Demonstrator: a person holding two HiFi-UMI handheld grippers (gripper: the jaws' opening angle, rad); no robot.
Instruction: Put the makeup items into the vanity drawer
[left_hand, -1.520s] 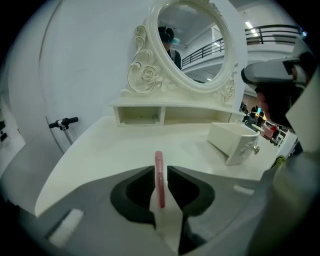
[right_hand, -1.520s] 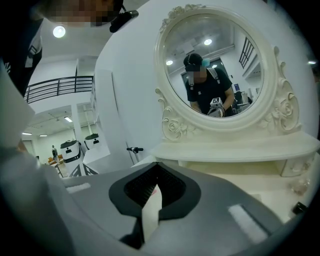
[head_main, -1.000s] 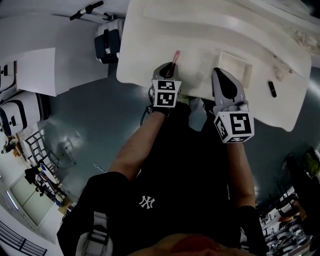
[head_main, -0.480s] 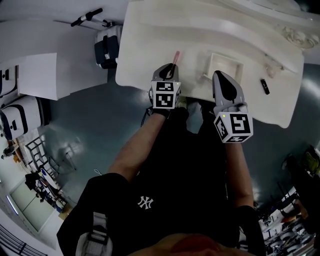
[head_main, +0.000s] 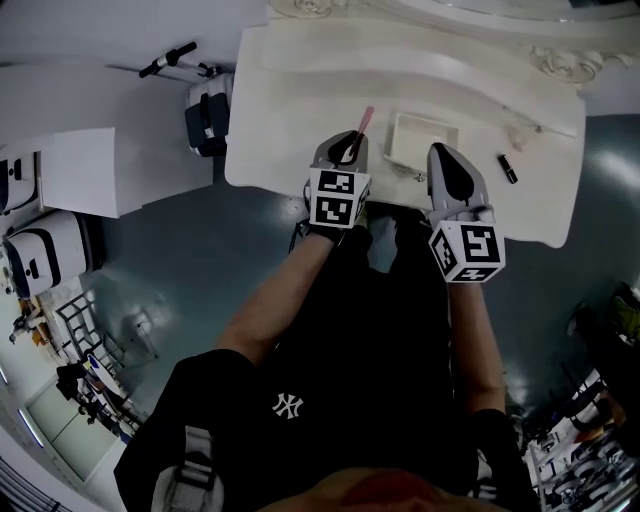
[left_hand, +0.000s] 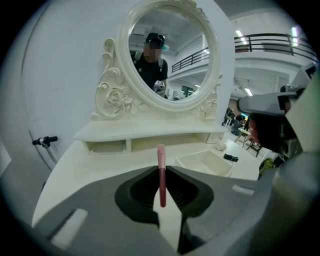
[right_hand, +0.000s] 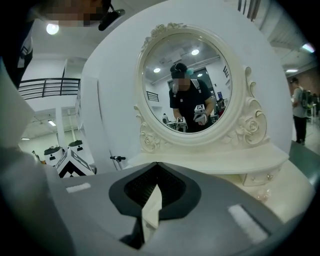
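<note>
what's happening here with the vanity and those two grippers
A person stands at a white vanity with a gripper in each hand. The left gripper is shut on a slim pink makeup stick, held over the tabletop just left of the open drawer. The right gripper is shut with nothing in it. A small black item lies on the tabletop to the right of the drawer.

oval carved mirror (left_hand: 167, 55) upright at back; black case (head_main: 205, 118) on grey floor (head_main: 180, 260), white panel (head_main: 75, 170) nearby.
</note>
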